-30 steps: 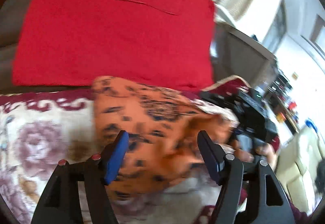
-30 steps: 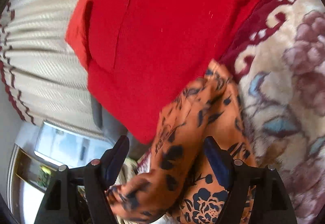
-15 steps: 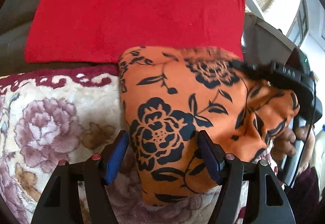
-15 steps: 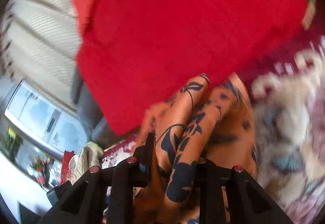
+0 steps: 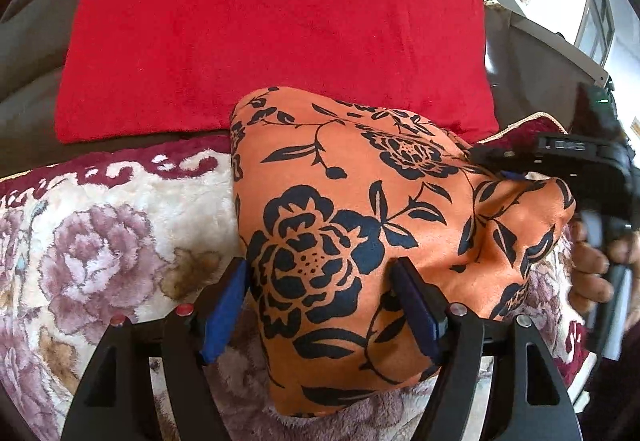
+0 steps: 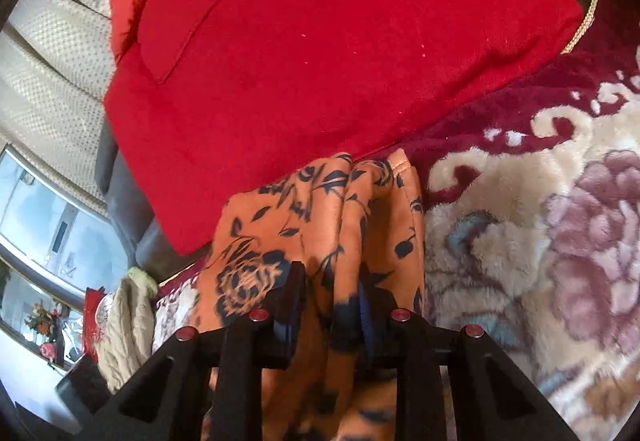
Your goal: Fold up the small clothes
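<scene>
An orange garment [image 5: 360, 201] with a black flower print lies bunched on a plush flowered blanket [image 5: 100, 241]. My left gripper [image 5: 320, 269] hovers low over its near part. Those jaws stand wide and are opening a little, with cloth lying between the blue pads and not pinched. At the garment's right edge my right gripper [image 5: 496, 165] pinches a fold, with a person's hand [image 5: 592, 273] on its handle. In the right wrist view the right gripper [image 6: 330, 277] has a thick bunch of the orange garment [image 6: 320, 209] pressed between its pads, and those jaws are easing slightly.
A flat red garment [image 5: 280, 41] with a pocket lies just behind the orange one, partly on a grey seat [image 5: 24, 41]. It also shows in the right wrist view, red garment [image 6: 320, 41]. Beige upholstery [image 6: 48, 61] and a cream knitted piece [image 6: 124, 321] are at the left there.
The right gripper has closed on a bunch of the orange garment and rolled. The left gripper has come down closer over the garment, which now lies more spread out.
</scene>
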Tool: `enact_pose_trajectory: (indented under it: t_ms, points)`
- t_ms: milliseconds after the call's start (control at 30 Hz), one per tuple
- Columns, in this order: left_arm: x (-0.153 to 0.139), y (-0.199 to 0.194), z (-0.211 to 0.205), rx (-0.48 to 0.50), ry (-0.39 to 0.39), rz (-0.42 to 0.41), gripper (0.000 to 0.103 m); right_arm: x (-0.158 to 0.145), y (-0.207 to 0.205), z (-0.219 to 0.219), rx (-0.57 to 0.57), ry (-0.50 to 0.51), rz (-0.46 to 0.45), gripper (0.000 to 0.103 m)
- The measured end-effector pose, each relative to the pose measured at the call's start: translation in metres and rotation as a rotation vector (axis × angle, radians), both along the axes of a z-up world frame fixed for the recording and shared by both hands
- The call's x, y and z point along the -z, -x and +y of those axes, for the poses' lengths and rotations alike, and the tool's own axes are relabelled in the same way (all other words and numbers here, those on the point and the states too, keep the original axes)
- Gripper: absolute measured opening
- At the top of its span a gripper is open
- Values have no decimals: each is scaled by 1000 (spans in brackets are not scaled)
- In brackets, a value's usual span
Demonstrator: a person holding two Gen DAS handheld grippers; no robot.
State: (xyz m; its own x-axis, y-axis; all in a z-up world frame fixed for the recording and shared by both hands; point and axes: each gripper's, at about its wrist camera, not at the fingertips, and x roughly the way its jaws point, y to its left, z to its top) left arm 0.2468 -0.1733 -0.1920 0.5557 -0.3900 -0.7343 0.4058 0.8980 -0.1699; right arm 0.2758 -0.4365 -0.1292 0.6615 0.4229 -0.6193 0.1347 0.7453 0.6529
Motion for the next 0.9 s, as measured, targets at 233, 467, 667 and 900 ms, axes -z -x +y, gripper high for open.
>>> enact_pose_trajectory:
  t_ms: [233, 467, 667, 900]
  points:
    - [-1, 2, 1, -13, -15, -5, 75, -41, 45, 3, -15, 90, -108, 28]
    - [-1, 7, 1, -24, -29, -12, 75, -72, 72, 33, -99, 137, -230, 28]
    - [4, 4, 2, -11, -33, 8, 79, 5, 45, 42, -100, 152, 108, 27]
    - [-11, -12, 22, -43, 73, 35, 79, -8, 49, 45, -105, 179, 108, 27]
